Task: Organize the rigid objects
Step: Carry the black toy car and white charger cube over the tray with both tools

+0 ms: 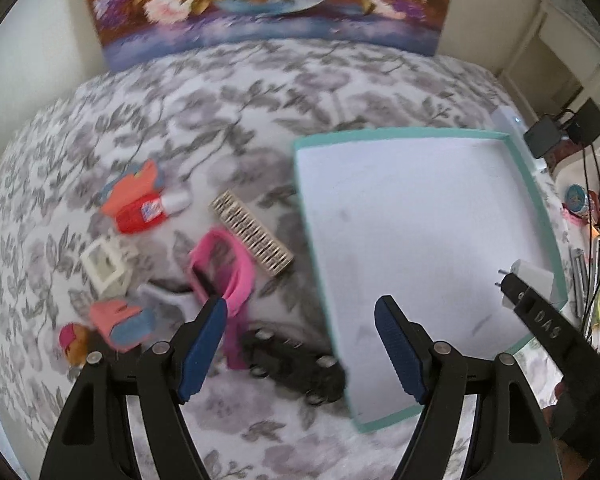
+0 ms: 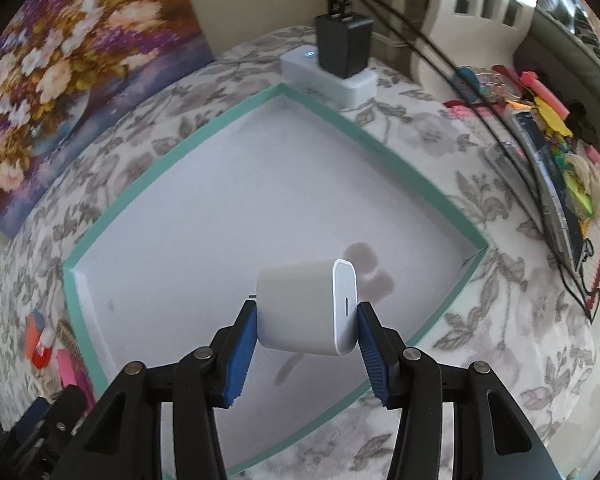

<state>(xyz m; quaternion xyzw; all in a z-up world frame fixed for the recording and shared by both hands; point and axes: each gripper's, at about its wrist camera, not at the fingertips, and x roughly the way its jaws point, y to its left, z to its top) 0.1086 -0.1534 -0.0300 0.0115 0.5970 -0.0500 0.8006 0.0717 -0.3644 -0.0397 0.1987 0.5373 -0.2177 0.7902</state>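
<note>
Your right gripper [image 2: 306, 322] is clamped on the small white plastic plug-in charger cube [image 2: 308, 308], holding it above the white floor of the shallow teal-rimmed cardboard tray [image 2: 172, 136], toward its 5 o'clock corner, so it should drop inside the rim. Your left gripper [image 1: 300, 344] hangs with its jaws apart and nothing between them, over the tray's edge. The remaining clutter, including the pink plastic scoop-shaped piece [image 1: 226, 268], lies at its 10 o'clock, probably next.
</note>
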